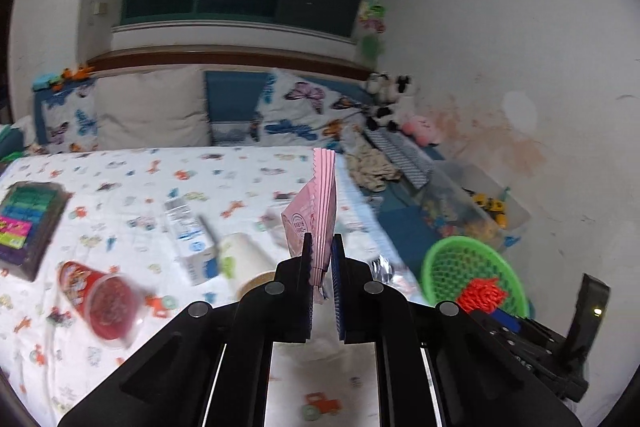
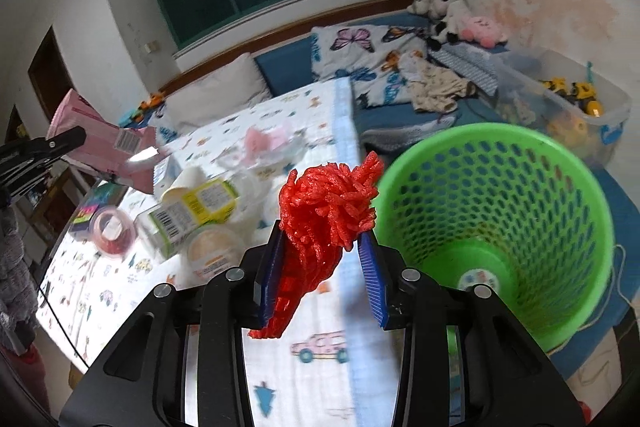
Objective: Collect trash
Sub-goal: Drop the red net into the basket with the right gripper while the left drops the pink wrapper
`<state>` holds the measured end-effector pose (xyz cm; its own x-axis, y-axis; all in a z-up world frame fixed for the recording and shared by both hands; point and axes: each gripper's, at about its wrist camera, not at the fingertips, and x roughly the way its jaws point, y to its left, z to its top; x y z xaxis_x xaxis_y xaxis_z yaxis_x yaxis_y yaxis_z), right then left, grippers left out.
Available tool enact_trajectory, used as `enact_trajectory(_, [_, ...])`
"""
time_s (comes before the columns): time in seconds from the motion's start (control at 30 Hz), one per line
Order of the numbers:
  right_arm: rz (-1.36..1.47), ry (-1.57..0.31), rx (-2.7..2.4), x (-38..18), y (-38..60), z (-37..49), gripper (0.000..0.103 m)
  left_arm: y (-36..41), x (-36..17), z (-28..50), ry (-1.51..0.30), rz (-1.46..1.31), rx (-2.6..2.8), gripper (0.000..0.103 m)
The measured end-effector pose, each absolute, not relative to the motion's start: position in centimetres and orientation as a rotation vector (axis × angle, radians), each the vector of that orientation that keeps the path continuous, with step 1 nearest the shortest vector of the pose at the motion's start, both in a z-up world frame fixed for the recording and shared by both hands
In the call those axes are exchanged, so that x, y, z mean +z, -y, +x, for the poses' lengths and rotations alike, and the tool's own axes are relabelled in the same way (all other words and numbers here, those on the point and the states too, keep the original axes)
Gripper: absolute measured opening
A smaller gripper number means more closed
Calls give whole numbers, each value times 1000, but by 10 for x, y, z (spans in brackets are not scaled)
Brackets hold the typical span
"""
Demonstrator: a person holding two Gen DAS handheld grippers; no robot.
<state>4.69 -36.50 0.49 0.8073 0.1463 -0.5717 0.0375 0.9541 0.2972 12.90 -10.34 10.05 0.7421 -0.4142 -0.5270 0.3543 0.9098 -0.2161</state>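
My left gripper [image 1: 321, 247] is shut on a flat pink packet [image 1: 318, 207] and holds it upright above the bed; the packet also shows in the right wrist view [image 2: 104, 143]. My right gripper [image 2: 320, 247] is shut on a crumpled red net [image 2: 324, 215], held just left of the rim of a green mesh basket [image 2: 560, 195]. The basket [image 1: 452, 259] and red net [image 1: 482, 293] also show in the left wrist view. On the bed lie a red cup [image 1: 102, 297], a white paper cup [image 1: 248, 263] and a milk carton [image 1: 192, 231].
The bed [image 1: 120, 171] has a printed sheet. A dark box of coloured items [image 1: 24, 223] lies at its left. Pillows [image 1: 152, 107], plush toys [image 1: 388, 95] and a clear toy bin [image 1: 480, 203] stand by the wall. A yellow-green carton [image 2: 192, 207] and a round tub [image 2: 212, 251] lie on the bed.
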Motion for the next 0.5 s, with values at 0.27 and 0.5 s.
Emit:
enact_trajectory(0.27, [306,-640,-80,-1,413,39,37,163,98,133,-635,-95,-604,8])
enact_trajectory(0.5, [307,-694,-196,-22,456,39,44,226,85,140,-676,-59,-717,8])
